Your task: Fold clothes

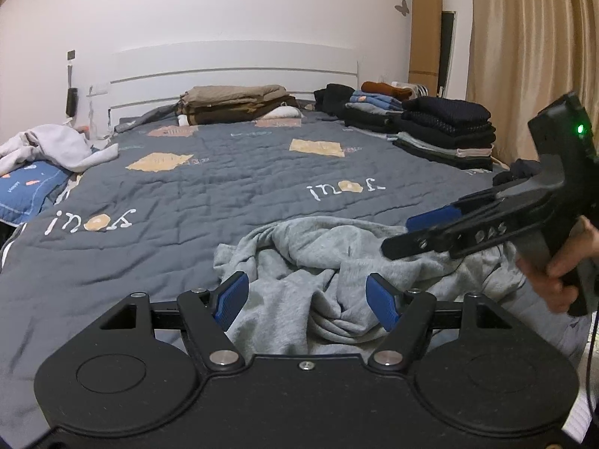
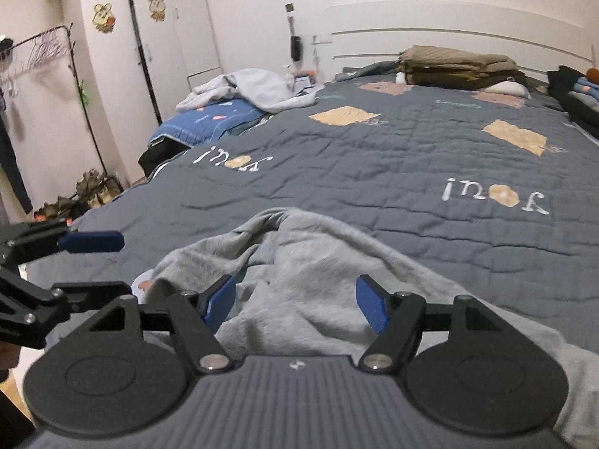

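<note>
Left wrist view. Bedding first: a grey quilted bedspread (image 1: 232, 172) covers the bed, with a stack of folded dark clothes (image 1: 447, 131) at its far right edge and a loose pale garment (image 1: 56, 146) at its far left. I see the grey sweatshirt (image 1: 318, 273), the item to fold, lying crumpled in a heap on the near edge of the bedspread. My left gripper (image 1: 307, 299) hangs over the heap, its blue pads spread apart with cloth between them but not pinched. My right gripper (image 1: 419, 230) comes in from the right, held by a hand (image 1: 558, 273); its jaws stand apart and grip nothing.

Risk, as I judge it: the heap is bunched in several layers, so closing either gripper here could catch two layers at once and lift a wad instead of an edge. No hem, cuff or collar is identifiable, so any grasp point is a guess.

Right wrist view. Grey bedspread (image 2: 374, 172) again, with a clothes rack (image 2: 56, 48) at the far left wall. The sweatshirt (image 2: 299, 273) lies directly below the right gripper (image 2: 295, 303), whose pads are wide apart and empty. The fabric appears soft, thick and deeply creased. The left gripper (image 2: 93, 262) sits just beside the heap's left edge; both grippers are near each other, so I consider a collision possible.
</note>
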